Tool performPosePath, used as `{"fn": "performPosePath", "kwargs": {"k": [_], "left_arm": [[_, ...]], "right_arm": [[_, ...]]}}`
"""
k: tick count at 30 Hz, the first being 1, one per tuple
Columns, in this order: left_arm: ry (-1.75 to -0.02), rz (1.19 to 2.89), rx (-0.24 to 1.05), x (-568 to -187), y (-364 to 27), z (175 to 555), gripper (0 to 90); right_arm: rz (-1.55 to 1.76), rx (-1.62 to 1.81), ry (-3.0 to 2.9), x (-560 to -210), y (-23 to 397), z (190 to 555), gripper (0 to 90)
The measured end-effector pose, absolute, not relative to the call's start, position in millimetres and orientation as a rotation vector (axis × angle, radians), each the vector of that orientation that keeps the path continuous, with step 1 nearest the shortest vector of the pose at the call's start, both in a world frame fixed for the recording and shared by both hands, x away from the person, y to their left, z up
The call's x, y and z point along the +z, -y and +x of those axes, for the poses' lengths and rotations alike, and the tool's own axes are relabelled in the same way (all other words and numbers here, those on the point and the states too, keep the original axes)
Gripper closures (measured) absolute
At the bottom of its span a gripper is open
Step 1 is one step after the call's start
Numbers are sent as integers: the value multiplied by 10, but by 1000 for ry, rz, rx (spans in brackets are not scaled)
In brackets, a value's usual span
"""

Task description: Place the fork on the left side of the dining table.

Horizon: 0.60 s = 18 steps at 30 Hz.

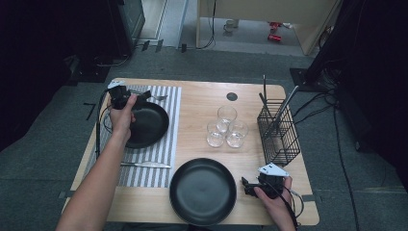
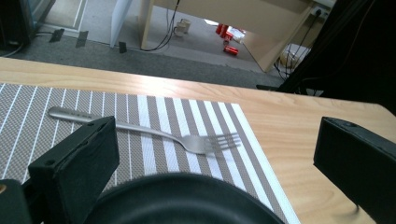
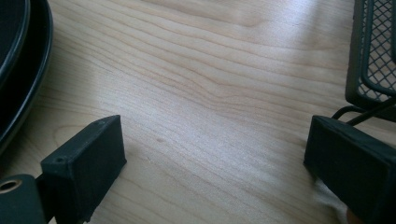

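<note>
My left gripper (image 1: 140, 96) hovers over the far edge of a black plate (image 1: 149, 126) on a striped placemat (image 1: 166, 144), at the table's far left. In the left gripper view its jaws (image 2: 217, 142) stand wide open with nothing between them. A steel fork (image 2: 187, 137) lies flat on the placemat (image 2: 154, 112) just beyond the plate's rim (image 2: 182, 198). My right gripper (image 1: 246, 186) rests near the front right edge, beside a second black plate (image 1: 203, 191). Its jaws (image 3: 215, 144) are open over bare wood.
A knife (image 1: 144, 164) lies on the mat's near end. Three clear glasses (image 1: 226, 127) stand mid-table. A black wire basket (image 1: 278, 132) with utensils stands at the right, and its corner (image 3: 373, 51) is close to my right gripper. The plate's rim (image 3: 18, 70) lies left of it.
</note>
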<state>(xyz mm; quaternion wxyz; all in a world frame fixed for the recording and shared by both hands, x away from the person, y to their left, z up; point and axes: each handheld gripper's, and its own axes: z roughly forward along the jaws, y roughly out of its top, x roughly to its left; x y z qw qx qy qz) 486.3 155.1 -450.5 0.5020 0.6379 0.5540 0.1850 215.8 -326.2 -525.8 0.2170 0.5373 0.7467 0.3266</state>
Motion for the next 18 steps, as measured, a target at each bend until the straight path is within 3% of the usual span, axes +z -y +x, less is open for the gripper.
{"fn": "performPosePath", "kwargs": {"k": [18], "left_arm": [[-1256, 1625, 449, -4496, -1544, 4251, 3]], "right_arm": [[1488, 905, -2068, -5258, 3262, 2158, 47]]}}
